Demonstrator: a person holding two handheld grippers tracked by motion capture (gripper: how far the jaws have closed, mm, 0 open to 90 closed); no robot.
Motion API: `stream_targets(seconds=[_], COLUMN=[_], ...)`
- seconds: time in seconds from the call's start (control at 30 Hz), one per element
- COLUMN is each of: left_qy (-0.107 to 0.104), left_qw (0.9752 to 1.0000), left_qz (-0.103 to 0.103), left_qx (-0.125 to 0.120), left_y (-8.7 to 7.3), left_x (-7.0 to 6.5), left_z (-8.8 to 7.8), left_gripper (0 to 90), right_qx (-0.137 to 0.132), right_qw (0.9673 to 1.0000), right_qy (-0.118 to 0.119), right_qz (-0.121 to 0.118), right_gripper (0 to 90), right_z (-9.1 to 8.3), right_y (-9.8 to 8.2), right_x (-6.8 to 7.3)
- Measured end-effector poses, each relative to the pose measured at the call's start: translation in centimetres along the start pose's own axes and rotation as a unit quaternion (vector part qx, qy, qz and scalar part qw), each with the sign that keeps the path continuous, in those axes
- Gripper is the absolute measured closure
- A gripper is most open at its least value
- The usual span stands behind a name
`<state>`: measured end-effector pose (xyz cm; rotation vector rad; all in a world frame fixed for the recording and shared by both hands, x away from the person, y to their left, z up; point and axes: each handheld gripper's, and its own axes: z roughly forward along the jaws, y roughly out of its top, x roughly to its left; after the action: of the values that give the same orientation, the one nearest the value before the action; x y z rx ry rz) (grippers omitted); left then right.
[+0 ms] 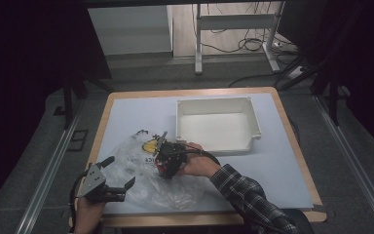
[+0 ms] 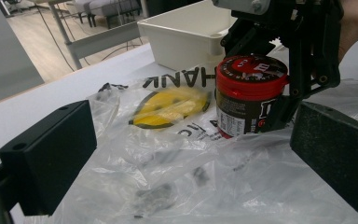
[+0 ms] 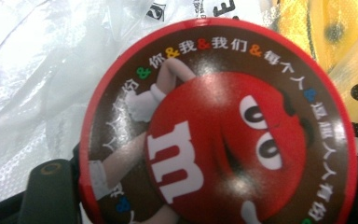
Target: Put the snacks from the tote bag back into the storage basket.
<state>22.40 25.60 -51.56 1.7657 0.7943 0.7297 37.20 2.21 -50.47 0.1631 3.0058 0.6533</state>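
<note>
Closest thing up front is the left gripper (image 1: 119, 187), sitting at the near edge of the table (image 1: 282, 165) with its jaws spread wide and nothing between them, just hovering over the near side of the bag (image 2: 168, 182). The right gripper (image 1: 168, 163) is where the action is: it's clamped on the can (image 2: 249, 95), jaws pinching the sides just under the red lid. The can stands upright on the crinkly clear bag, near the middle of the table, just in front of the bin (image 1: 219, 124).

My take: the grab looks decent, so the trick now is lifting straight up so the bag doesn't cling and drag along. I'd drop the left gripper onto the plastic to pin it down. Keep the can upright, don't squeeze any harder, then carry it over the bin's near wall instead of sliding it.
</note>
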Motion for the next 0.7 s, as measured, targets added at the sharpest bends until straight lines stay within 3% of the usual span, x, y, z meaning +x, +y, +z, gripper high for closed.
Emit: stream_targets(seconds=[0.4,0.7], left_qy=[0.001,0.002], left_qw=[1.0,1.0], left_qz=[0.001,-0.002], left_qx=[0.0,-0.004], left_y=[0.0,0.0], left_x=[0.0,0.1], left_z=[0.0,-0.1], left_gripper=[0.3,0.3], right_qx=[0.002,-0.014], right_qw=[1.0,0.9999], right_qy=[-0.001,-0.001], right_qz=[0.004,0.009], right_gripper=[25.4,25.5], right_z=[-0.3,-1.7], right_y=[0.0,0.2], right_x=[0.1,0.3])
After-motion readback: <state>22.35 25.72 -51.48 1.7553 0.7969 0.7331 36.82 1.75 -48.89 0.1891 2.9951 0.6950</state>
